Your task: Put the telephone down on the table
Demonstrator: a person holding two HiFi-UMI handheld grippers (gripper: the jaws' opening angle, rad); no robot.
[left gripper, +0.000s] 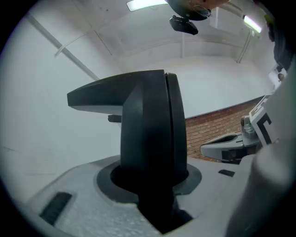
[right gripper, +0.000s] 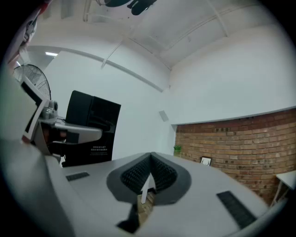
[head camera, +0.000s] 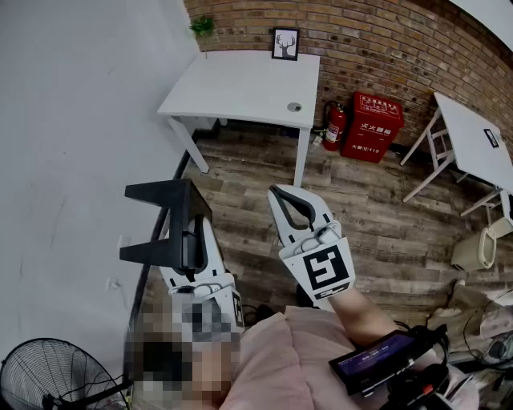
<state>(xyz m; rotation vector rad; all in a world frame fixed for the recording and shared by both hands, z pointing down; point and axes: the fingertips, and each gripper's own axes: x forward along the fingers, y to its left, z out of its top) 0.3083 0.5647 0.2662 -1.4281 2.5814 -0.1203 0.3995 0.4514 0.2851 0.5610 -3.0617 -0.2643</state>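
Carry step: left gripper [left gripper: 150, 185] pinches the telephone [head camera: 183, 216] in mid-air, well short of the table [head camera: 240, 84], right gripper [head camera: 284, 200] pressed together, empty; next, reach forward and lower it.

ceiling strip lights [left gripper: 145, 4] give even light; fisheye edges seem darkened, bent.

red fire box [head camera: 371, 128], chinese characters, number 119

A red extinguisher cabinet [head camera: 372, 126] stands against the brick wall [head camera: 401, 48].
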